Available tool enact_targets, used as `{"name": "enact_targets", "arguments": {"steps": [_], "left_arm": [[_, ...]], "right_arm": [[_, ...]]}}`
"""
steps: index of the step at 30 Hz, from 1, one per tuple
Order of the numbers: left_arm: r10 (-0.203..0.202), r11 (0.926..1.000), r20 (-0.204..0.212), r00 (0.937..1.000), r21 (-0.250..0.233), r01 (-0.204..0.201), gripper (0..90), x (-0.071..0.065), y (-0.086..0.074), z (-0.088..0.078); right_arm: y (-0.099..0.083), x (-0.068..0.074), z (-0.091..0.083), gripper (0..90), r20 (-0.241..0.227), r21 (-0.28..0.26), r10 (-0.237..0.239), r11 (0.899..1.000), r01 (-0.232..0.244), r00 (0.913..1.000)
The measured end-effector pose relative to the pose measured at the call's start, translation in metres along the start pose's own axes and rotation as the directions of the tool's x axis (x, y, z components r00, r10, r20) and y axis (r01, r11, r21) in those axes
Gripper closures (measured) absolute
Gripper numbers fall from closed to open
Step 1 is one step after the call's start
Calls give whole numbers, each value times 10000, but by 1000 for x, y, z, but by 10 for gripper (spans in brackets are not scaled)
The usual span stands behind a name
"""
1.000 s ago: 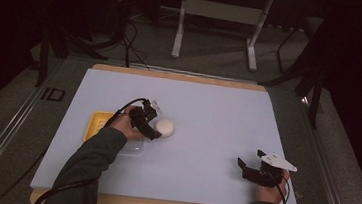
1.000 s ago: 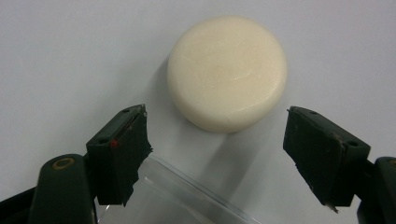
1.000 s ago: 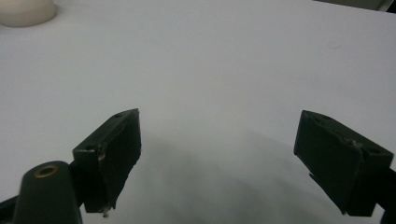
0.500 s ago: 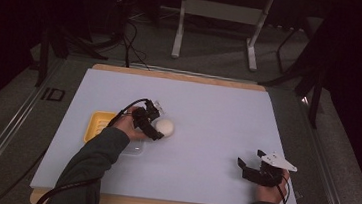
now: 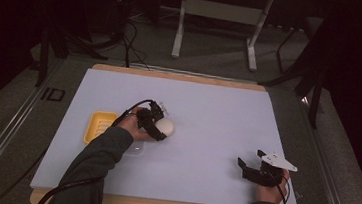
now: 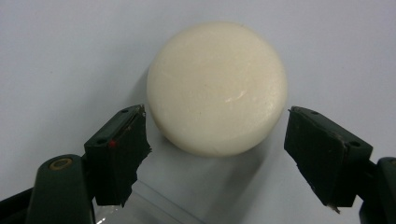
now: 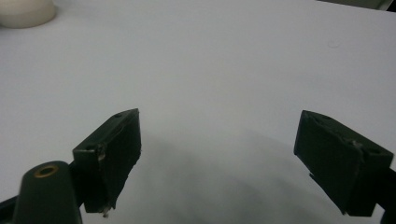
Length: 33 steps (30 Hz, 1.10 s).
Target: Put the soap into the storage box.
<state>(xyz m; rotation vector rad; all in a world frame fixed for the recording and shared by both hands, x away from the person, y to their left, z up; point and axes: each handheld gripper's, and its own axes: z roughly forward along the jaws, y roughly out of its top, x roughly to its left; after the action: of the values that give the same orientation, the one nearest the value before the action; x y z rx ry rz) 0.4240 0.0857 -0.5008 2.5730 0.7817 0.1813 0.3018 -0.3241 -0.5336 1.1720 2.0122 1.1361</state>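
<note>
Cream-white ball (image 5: 165,127): a smooth, rounded, off-white ball, slightly flattened on top, lying on the white surface left of the table's centre. In the left gripper view (image 6: 216,86) it sits between and just beyond the two black jaws, with a narrow gap on each side, so neither pad touches it. Its edge also peeks into the top left corner of the right gripper view (image 7: 25,11).
Table (image 5: 181,77): a wooden-edged rectangular table, the largest thing in the high view, standing on a grey floor with dark surroundings.
White surface (image 5: 217,120): a pale sheet covering almost the whole tabletop, leaving a thin wooden border.
Metal stand (image 5: 218,10): a light grey frame on the floor beyond the far edge of the table.
Left arm: a dark sleeve (image 5: 92,164) comes in from the bottom left and reaches forward to the ball.
Yellow tray (image 5: 97,125): a small, shallow, rectangular tray on the white surface, just left of the left hand and near the ball.
Right gripper (image 5: 249,168): held low over the near right part of the table, well apart from the ball, pointing left. In its own view (image 7: 217,161) the jaws stand wide apart above bare white surface.
Left gripper (image 5: 159,129): held at the ball. In its own view (image 6: 215,154) the jaws are spread wide, flanking the ball without gripping it.
Clear plastic piece (image 5: 136,149): a small transparent item on the surface just near of the left hand; what it is cannot be told.
</note>
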Motion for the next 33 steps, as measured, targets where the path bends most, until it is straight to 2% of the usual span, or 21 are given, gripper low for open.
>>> {"name": "enact_targets", "arguments": {"steps": [19, 23, 33], "left_arm": [[-95, 9994, -144, 9999, 324, 100, 160, -2, 11, 14], [14, 9991, -254, 9997, 434, -3, 177, -5, 14, 16], [-46, 9983, -434, 9990, 577, 71, 222, -4, 18, 17]], "right_arm": [[0, 0, 0, 144, 3, 1, 18, 10000, -18, 10000], [0, 0, 0, 144, -2, -3, 16, 10000, -16, 10000], [0, 0, 0, 144, -11, 21, 46, 10000, -46, 10000]]}}
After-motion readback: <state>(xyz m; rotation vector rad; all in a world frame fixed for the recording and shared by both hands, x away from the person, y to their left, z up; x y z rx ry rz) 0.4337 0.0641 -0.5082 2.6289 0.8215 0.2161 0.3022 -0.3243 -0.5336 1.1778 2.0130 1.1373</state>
